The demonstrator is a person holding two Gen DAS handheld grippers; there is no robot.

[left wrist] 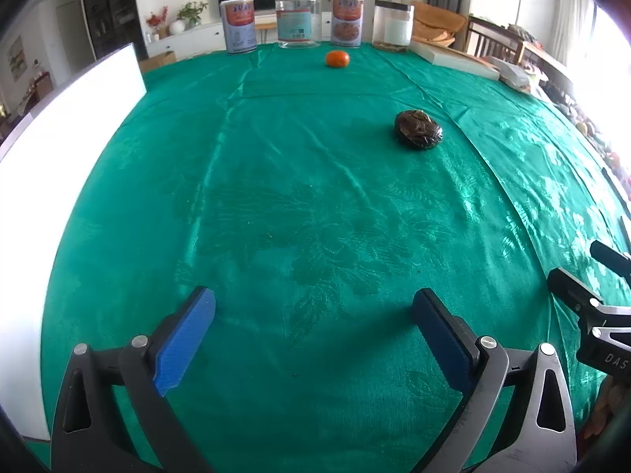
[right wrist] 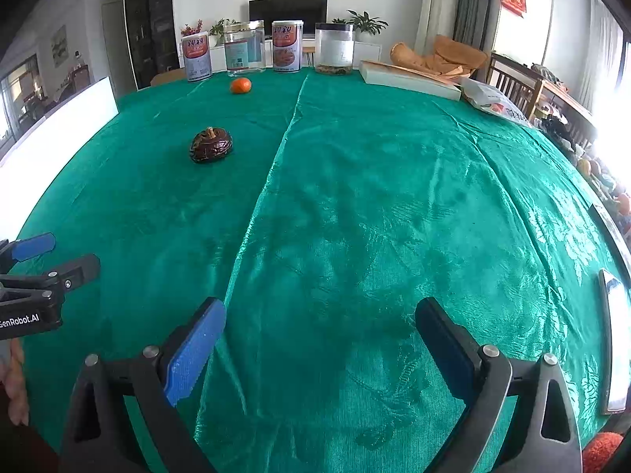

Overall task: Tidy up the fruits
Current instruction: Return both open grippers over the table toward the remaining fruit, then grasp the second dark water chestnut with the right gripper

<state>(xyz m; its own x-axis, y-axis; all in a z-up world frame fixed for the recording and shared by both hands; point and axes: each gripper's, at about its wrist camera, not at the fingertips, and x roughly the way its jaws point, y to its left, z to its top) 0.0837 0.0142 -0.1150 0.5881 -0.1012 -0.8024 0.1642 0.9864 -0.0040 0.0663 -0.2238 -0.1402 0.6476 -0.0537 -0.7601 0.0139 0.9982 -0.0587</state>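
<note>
Left claw (left wrist: 313,331) and right claw (right wrist: 320,341): black frames, blue ribbed pads, silver screws

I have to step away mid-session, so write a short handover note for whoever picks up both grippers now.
Left gripper: open, empty, over the green tablecloth. Right gripper: open, empty too.
The orange fruit lies near the far edge, just in front of the jars and cans. The dark brown fruit lies alone, nearer, apart from it.
Done: nothing picked up yet, as far as shows.
Left: both fruits to gather.
</note>
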